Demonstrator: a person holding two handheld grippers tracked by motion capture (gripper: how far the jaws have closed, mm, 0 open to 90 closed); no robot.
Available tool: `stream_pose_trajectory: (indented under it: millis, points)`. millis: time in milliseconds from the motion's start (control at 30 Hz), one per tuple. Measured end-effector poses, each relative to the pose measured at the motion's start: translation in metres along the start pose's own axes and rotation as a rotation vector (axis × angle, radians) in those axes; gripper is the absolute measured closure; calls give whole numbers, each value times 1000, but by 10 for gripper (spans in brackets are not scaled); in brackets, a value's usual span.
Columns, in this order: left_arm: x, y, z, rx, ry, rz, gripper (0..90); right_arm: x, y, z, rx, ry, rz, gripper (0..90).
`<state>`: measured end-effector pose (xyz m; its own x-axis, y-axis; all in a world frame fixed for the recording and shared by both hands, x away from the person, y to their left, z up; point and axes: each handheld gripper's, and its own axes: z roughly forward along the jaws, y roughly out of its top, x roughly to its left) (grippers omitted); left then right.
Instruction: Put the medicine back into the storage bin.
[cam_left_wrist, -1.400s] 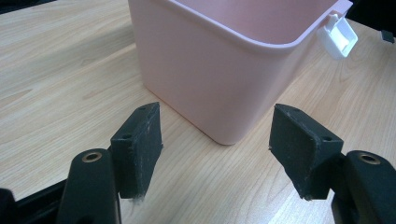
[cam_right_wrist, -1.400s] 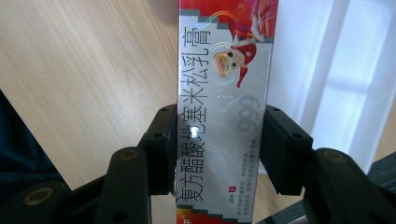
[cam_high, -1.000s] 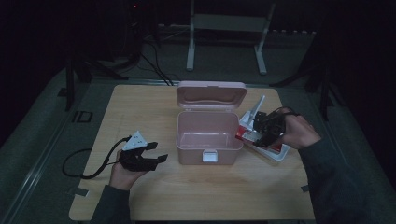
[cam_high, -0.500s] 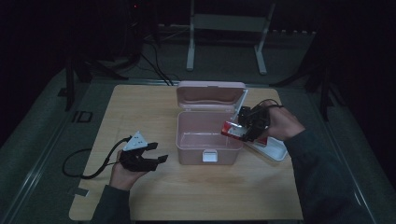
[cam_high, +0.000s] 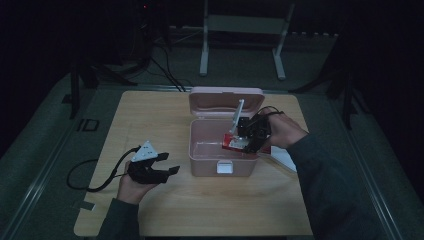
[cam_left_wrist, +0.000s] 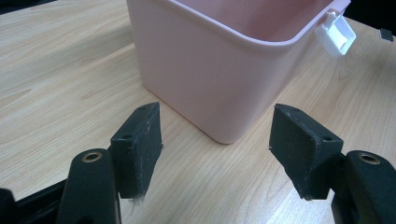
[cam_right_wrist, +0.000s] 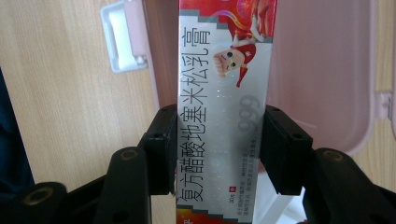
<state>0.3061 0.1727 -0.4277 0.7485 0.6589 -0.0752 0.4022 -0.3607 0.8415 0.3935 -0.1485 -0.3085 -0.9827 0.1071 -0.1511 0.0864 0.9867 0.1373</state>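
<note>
Ointment carton going into the pink bin

Left claw (cam_high: 167, 169) is sitting wide open on the table (cam_high: 150, 115), out of the way, while the right claw (cam_right_wrist: 217, 140) is clamping the carton (cam_right_wrist: 224, 107) by its sides, hovering over the open bin (cam_high: 200, 150) for a drop-in.

Light wooden table (cam_high: 150, 115), white sheet (cam_high: 285, 159) near its right edge; metal stand (cam_high: 240, 25) behind, dark floor

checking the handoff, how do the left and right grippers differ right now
The right gripper is shut on the red and silver carton; the left gripper is open, nothing between its pads. The right gripper hangs over the open pink box; the left gripper rests low on the table beside it. Both have black jaws.
</note>
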Motion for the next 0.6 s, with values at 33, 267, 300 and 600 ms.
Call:
stream_pose_trajectory:
  millis: [33,267,300,600]
  points:
    - [0,0,0,0,-1,1,343,1,2,1,4,0,-7,513]
    - [0,0,1,2,0,-1,343,-3,13,12,10,24,-34,513]
    - [-1,0,1,2,-1,-1,343,-3,14,13,13,25,-33,513]
    - [0,-1,1,3,-2,0,343,-4,30,17,11,34,-78,513]
